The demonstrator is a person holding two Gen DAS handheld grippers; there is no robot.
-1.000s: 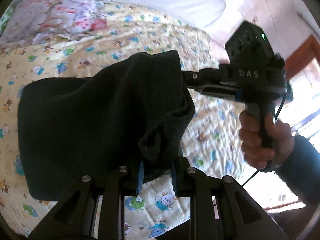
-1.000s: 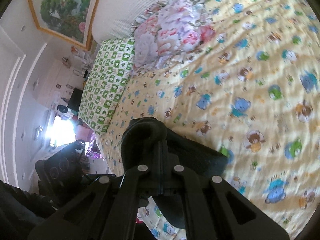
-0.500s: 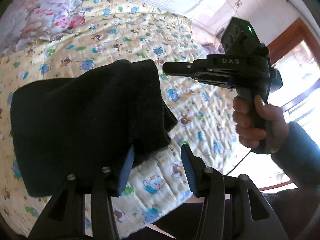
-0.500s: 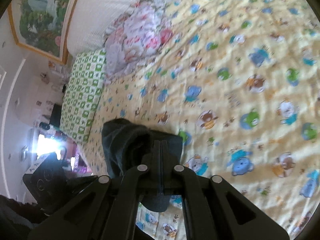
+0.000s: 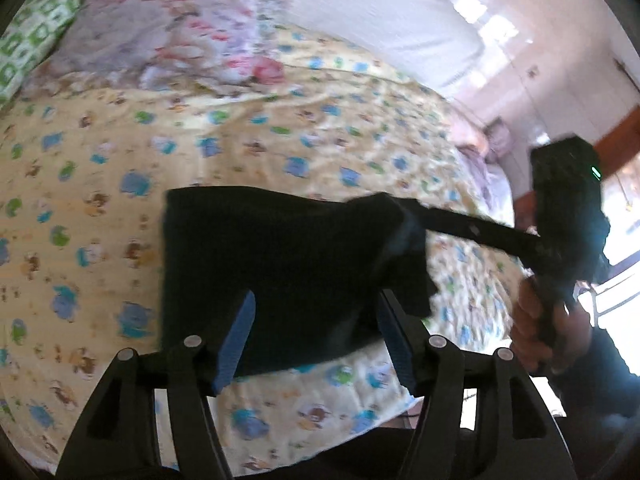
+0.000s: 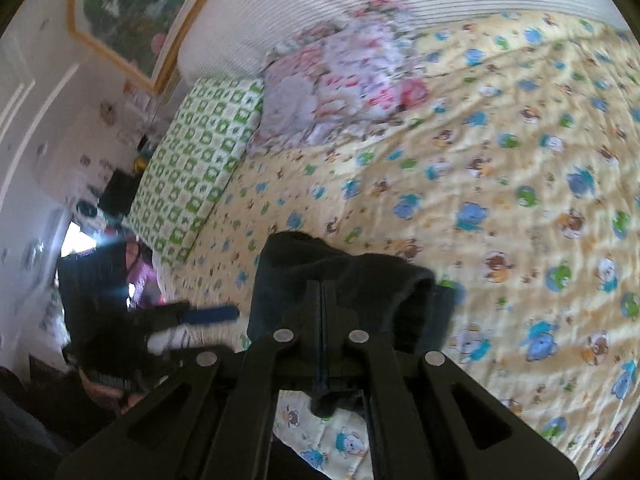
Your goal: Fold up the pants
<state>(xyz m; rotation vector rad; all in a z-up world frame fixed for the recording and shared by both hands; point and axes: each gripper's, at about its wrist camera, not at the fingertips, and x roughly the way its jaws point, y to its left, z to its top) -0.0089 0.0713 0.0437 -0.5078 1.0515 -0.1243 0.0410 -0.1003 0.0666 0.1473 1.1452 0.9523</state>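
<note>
The dark pants (image 5: 280, 248) lie folded into a rough square on the yellow cartoon-print bedspread (image 5: 100, 200). My left gripper (image 5: 316, 320) hovers over their near edge. Its jaws are opening and the blue pads (image 5: 240, 336) stand apart without pressing the cloth. My right gripper (image 5: 408, 210) reaches in from the right, held by a hand (image 5: 536, 332), and is shut on the pants' far right corner, which is pulled up a little. In the right wrist view the right gripper (image 6: 322, 286) pinches a bunched fold of the pants (image 6: 360, 276). The left gripper's blue pad (image 6: 212, 314) shows at the left.
A floral quilt (image 5: 160, 40) and a green checked pillow (image 6: 192, 168) lie at the head of the bed, against a white striped headboard (image 6: 400, 8). A framed picture (image 6: 128, 0) hangs above. The bed's edge runs just below my grippers. Wide bedspread stretches beyond the pants.
My left gripper has let go of the pants' near edge, opened wide and drawn back. The right gripper stays shut on its corner and has lifted it slightly.
</note>
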